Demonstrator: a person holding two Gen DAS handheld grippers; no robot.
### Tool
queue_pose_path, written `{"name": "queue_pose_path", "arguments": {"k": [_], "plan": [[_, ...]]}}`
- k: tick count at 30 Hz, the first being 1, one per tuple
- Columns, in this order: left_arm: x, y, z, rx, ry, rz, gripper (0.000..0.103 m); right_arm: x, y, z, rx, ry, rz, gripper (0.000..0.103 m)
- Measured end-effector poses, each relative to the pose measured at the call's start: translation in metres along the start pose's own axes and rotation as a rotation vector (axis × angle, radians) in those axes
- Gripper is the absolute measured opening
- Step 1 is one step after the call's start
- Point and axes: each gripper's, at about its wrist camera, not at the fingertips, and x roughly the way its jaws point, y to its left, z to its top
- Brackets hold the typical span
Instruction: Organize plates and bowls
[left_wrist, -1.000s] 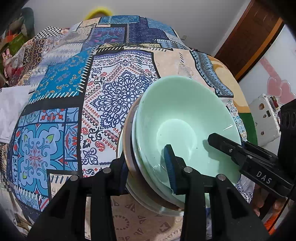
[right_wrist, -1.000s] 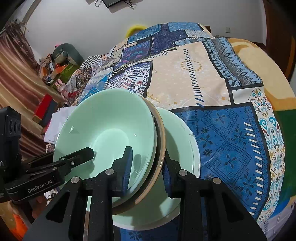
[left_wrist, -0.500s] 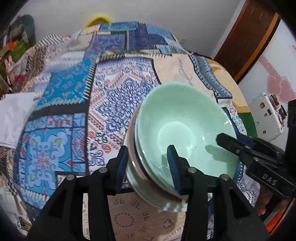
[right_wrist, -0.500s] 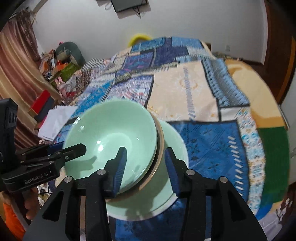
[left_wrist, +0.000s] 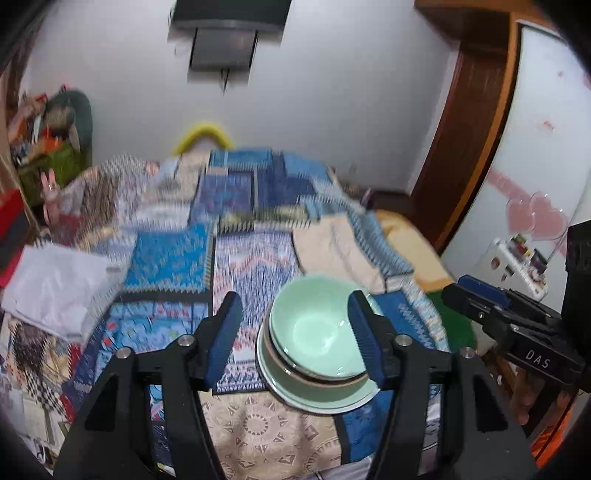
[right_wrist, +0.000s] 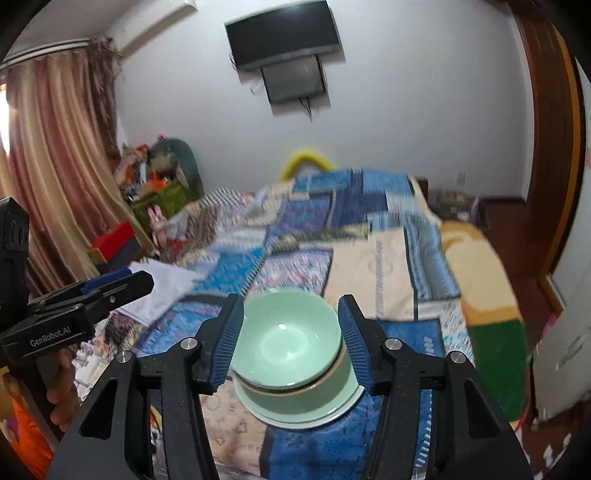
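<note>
Resting on the patchwork bedspread (left_wrist: 173, 258) near the foot of the bed was a stack of pale green dishes: a bowl (left_wrist: 314, 328) on top, a brown-rimmed dish (right_wrist: 325, 386) under it, and a wide plate (left_wrist: 317, 400) at the bottom. The stack sat upright on a blue patch just beside a beige one.

The left gripper (left_wrist: 293, 332) hung above the bedspread, away from the dishes. Its jaws had just been opening and stood wide apart, with nothing pressed between the blue pads (left_wrist: 223, 336); the bowl only showed in the gap behind them. The right gripper (right_wrist: 290, 338) hung likewise over the stack, its jaws also just opened, gaping with no dish in their grip. The bowl appeared framed between its 2 pads (right_wrist: 352, 345), yet neither pad touched it.

Each gripper showed at the edge of the other's view, held in a hand (right_wrist: 61, 391) by a person in an orange sleeve. A white cloth (left_wrist: 55, 288) lay on the left side of the bed. On the far wall hung a dark screen (right_wrist: 282, 35), and reddish curtains (right_wrist: 55, 155) covered the left side of the room. Much of the bedspread looked smeared by motion.
</note>
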Motion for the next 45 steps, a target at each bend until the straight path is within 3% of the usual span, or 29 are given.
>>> {"name": "queue_pose_path", "arguments": {"k": [4, 6, 9, 14, 20, 26, 45], "plan": [[-0.041, -0.008, 0.006, 0.005, -0.113, -0.005, 0.074, -0.029, 0.011, 0.006, -0.032, -0.082, 0.004, 0.058], [-0.061, -0.012, 0.007, 0.007, -0.17, 0.001, 0.085, -0.043, 0.016, 0.008, -0.051, -0.123, 0.006, 0.062], [-0.085, -0.019, 0.006, 0.019, -0.245, 0.013, 0.095, -0.057, 0.022, 0.008, -0.068, -0.169, 0.008, 0.071], [-0.111, -0.03, 0.002, 0.062, -0.319, 0.026, 0.101, -0.07, 0.027, 0.007, -0.08, -0.222, 0.007, 0.085], [-0.129, -0.042, -0.006, 0.111, -0.376, 0.043, 0.103, -0.076, 0.027, 0.007, -0.079, -0.262, 0.002, 0.093], [-0.133, -0.046, -0.009, 0.12, -0.387, 0.044, 0.103, -0.079, 0.028, 0.004, -0.078, -0.288, -0.018, 0.101], [-0.125, -0.046, -0.01, 0.119, -0.371, 0.031, 0.103, -0.083, 0.026, -0.003, -0.076, -0.292, -0.024, 0.102]]}}
